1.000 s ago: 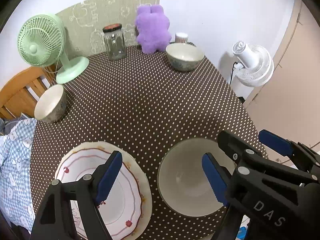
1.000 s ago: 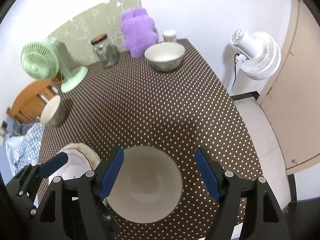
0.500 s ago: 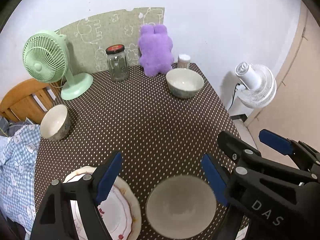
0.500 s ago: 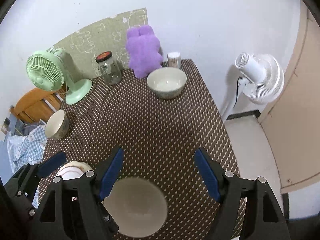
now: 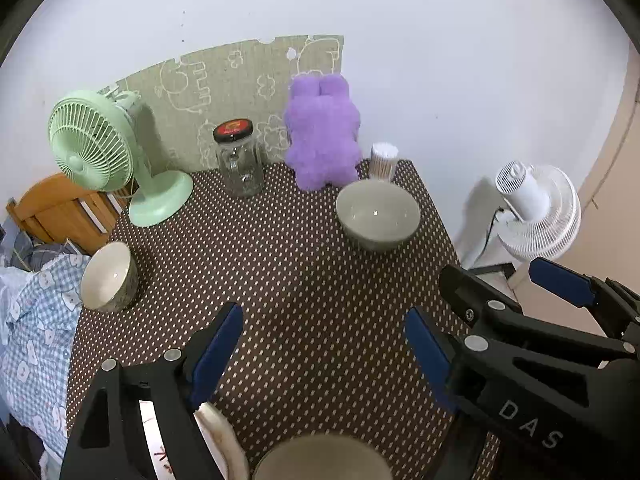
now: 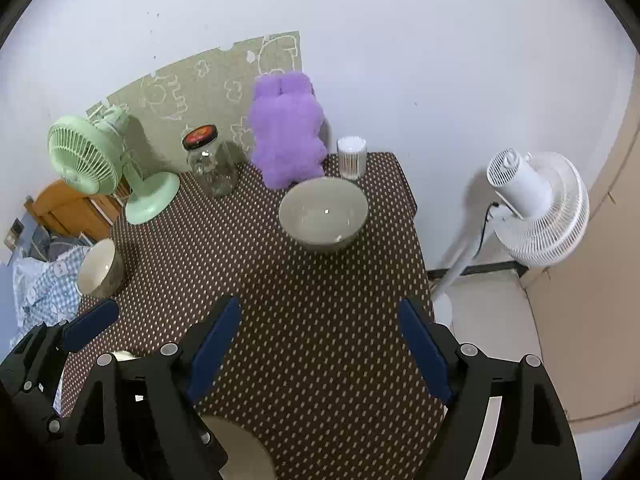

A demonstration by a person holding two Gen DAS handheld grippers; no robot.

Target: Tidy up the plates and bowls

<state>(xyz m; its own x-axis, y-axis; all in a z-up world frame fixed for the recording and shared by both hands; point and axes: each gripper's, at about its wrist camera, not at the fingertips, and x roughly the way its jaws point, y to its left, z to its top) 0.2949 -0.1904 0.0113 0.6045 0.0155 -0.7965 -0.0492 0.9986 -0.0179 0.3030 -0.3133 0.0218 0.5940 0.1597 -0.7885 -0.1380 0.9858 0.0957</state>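
Waiting at the near edge of the tabletop (image 5: 320,280), a large bowl (image 5: 324,458) sat just beside a red-patterned plate (image 5: 216,436), both cut off by the bottom of our pictures. A second large bowl (image 5: 378,214) stood near the far right corner, and a small bowl (image 5: 110,276) sat at the left edge, well apart from the rest. We held the left gripper (image 5: 322,344) and the right gripper (image 6: 320,340) above the dotted cloth, each with fingers spread wide and carrying nothing.

We judged that no stacking had begun. To gather the bowls well, we would have brought a gripper down over one rim, one finger inside and one outside, and clamped firmly before lifting, since glazed walls may slip. Nesting the small bowl last seemed wise.

Our left view showed the plate's painted rim and more of the near bowl; our right view showed only pale slivers of both, but gave the floor and more of the white standing fan (image 6: 536,208) beyond the right edge. Along the far edge stood a green fan (image 5: 96,156), a glass jar (image 5: 239,162), a purple plush toy (image 5: 322,132) and a cotton-swab tub (image 5: 383,160).
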